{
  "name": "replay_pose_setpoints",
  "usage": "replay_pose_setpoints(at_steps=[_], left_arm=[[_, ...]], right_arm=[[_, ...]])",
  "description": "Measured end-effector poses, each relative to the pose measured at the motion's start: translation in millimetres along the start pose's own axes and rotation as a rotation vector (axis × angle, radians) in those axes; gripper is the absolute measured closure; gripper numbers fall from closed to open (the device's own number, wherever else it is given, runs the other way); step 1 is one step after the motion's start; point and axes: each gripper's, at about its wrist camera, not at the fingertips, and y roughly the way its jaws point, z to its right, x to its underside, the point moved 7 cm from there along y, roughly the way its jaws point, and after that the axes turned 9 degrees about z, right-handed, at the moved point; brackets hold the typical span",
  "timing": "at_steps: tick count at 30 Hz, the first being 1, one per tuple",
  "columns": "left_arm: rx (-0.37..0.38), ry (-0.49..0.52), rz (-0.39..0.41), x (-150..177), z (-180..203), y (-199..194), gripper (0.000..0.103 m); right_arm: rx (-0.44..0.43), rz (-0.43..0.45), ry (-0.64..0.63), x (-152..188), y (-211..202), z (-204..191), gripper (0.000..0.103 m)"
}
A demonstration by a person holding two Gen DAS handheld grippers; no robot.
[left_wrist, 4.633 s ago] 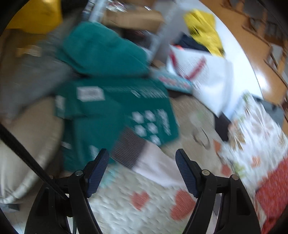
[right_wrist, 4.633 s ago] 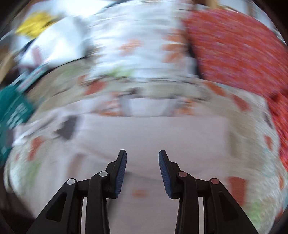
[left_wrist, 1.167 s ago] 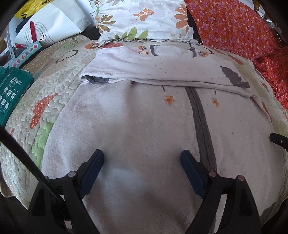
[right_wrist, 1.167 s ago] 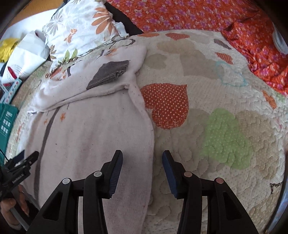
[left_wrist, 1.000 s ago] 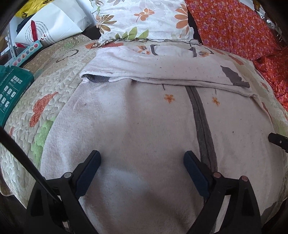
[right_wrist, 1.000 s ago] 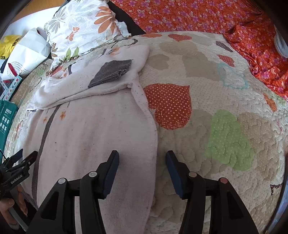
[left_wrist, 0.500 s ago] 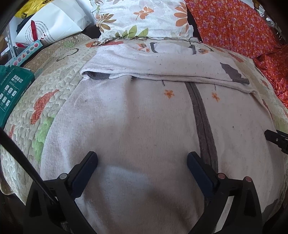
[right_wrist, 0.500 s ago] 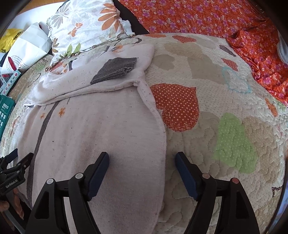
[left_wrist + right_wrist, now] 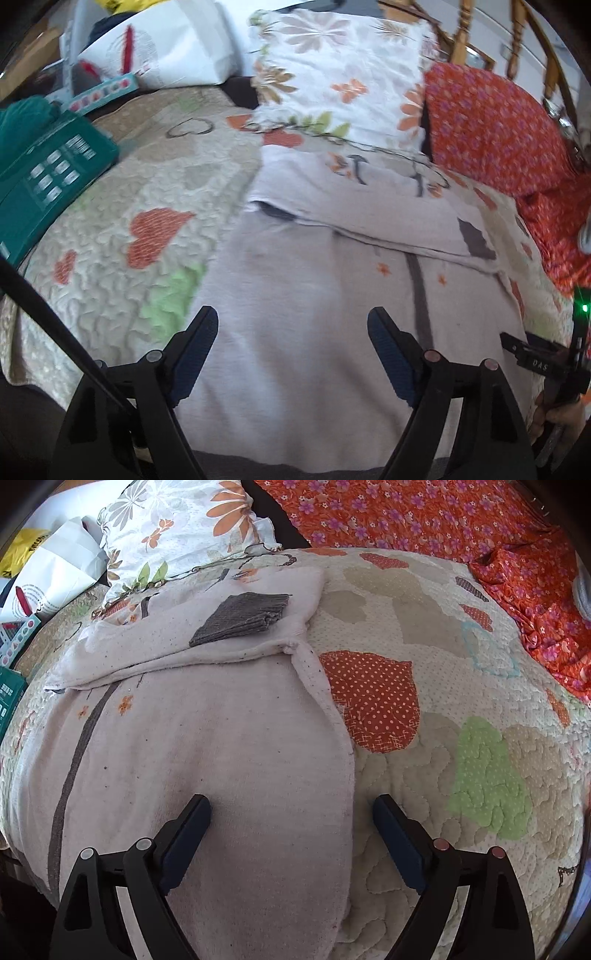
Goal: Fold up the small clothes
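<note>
Pale pink garment [image 9: 207, 746] lies flat on the bed ahead of both claws for folding; left claw [image 9: 291, 350] closing on nothing, right claw [image 9: 291, 834] opening, empty.

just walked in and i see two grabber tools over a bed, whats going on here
A person is folding a pale pink knit garment spread on a heart-patterned quilt, a handheld gripper in each hand. Its top part, sleeves with grey cuffs, is already folded down across the body. The right gripper straddles the garment's side edge, jaws opening, gripping nothing. The left gripper hovers over the lower body, jaws closing but wide apart, nothing held.
</note>
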Motion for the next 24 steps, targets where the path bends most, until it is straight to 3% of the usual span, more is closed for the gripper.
replay_pose_setpoints(at_steps=[7,18,24], left_arm=[[-0.073,-0.124,-0.053,10,-51,8,0.020],[-0.128,-0.136,-0.077,25,-69,17,0.020],[-0.113,-0.166,-0.121,36,-71,27,0.020]], right_arm=[[0.006,0.011,-0.002,0,1,-2,0.006],[0.002,0.028,-0.011,1,4,-5,0.000],[0.011,0.033,-0.011,1,4,-6,0.000]])
